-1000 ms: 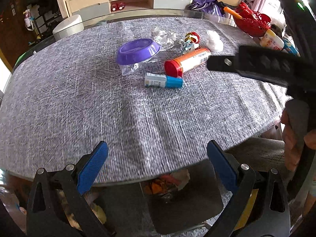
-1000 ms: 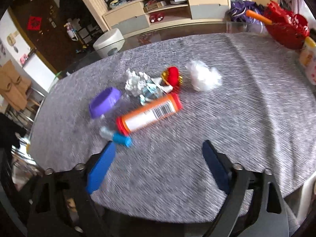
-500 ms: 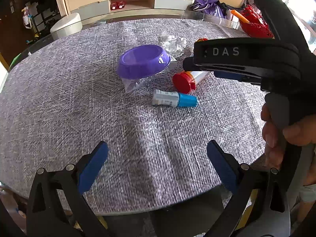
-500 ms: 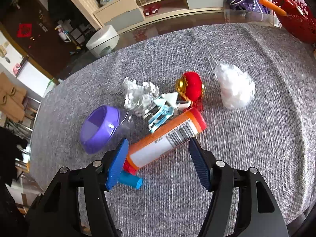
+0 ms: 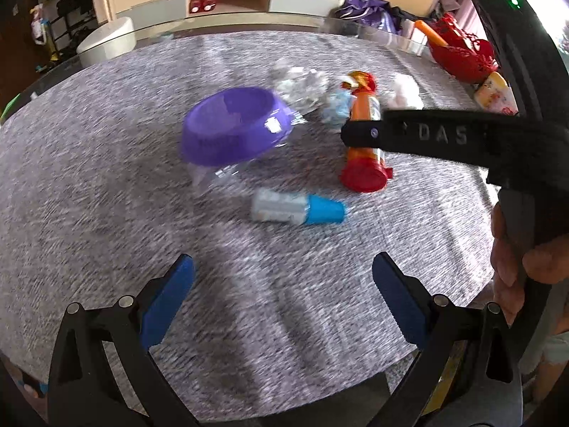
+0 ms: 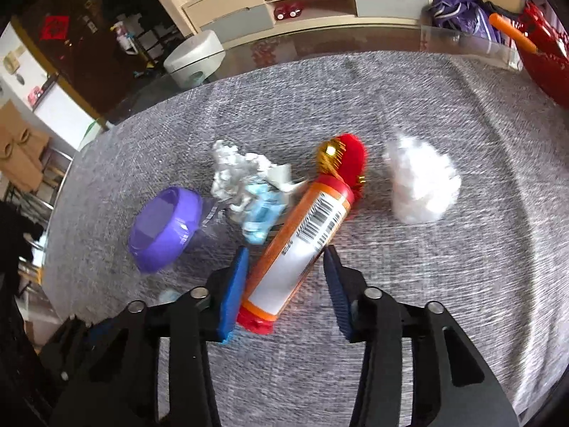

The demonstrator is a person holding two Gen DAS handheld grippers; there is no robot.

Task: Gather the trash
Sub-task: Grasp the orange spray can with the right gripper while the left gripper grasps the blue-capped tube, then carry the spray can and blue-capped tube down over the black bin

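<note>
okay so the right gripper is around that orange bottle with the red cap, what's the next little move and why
Probably close the right gripper: the orange bottle already lies between its jaws, the left one against it and a small gap on the right. The left gripper hovers open, holding nothing.

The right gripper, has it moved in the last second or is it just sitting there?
Yes. The right gripper has advanced across the gray tablecloth and its fingers now straddle the orange tube, with a gap on the right side.
</note>
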